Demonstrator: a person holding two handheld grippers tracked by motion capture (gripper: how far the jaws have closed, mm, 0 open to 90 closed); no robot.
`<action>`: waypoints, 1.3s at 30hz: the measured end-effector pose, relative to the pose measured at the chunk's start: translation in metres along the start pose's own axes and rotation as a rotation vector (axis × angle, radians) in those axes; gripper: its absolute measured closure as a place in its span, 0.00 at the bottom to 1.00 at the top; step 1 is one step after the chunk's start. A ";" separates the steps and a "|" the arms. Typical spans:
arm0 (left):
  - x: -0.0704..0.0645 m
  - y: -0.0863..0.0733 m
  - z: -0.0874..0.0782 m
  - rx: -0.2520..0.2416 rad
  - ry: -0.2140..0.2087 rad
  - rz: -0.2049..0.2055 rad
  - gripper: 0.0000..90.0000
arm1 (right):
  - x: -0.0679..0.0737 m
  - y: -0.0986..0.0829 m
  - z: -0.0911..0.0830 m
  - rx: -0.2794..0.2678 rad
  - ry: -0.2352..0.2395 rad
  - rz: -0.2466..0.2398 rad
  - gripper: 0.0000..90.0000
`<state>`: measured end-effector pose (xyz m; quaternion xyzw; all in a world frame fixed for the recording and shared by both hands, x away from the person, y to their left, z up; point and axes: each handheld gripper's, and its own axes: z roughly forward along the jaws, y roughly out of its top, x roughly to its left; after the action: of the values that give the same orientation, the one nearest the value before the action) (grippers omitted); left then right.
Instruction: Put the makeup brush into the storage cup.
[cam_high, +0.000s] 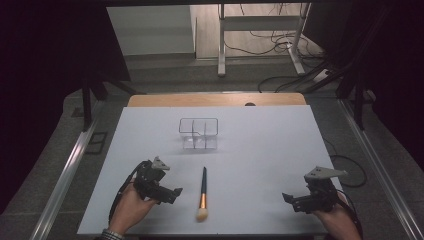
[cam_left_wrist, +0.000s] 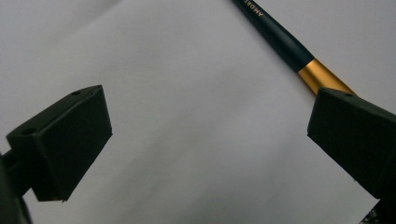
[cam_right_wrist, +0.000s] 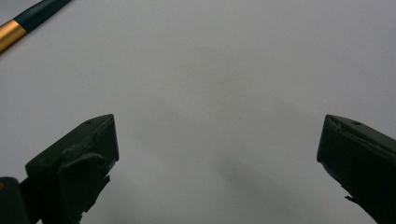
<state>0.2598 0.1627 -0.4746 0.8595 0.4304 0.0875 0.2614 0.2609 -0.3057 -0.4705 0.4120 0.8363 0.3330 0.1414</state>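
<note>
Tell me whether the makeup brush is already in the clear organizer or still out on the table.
Out. The makeup brush lies flat on the white table, apart from the clear organizer.

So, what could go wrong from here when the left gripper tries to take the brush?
1. The makeup brush lies flat on the white table, so the open left gripper may hit the surface or push the brush aside instead of closing on it.
2. Its round handle could roll away toward the right gripper.
3. The clear organizer looks light; dropping the brush in roughly might tip or shift it.
</note>
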 end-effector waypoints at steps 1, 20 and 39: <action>-0.002 0.003 0.002 0.007 -0.003 0.006 0.01 | 0.001 0.000 0.001 0.003 0.001 -0.005 0.00; -0.016 0.025 0.015 0.063 -0.023 0.058 0.00 | 0.002 0.000 0.002 0.007 -0.003 -0.011 0.00; -0.031 0.042 0.029 0.108 -0.042 0.099 0.00 | 0.002 0.000 0.001 0.004 0.000 0.000 0.00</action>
<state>0.2809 0.1062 -0.4750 0.8942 0.3860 0.0592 0.2190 0.2601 -0.3040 -0.4713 0.4121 0.8370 0.3314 0.1406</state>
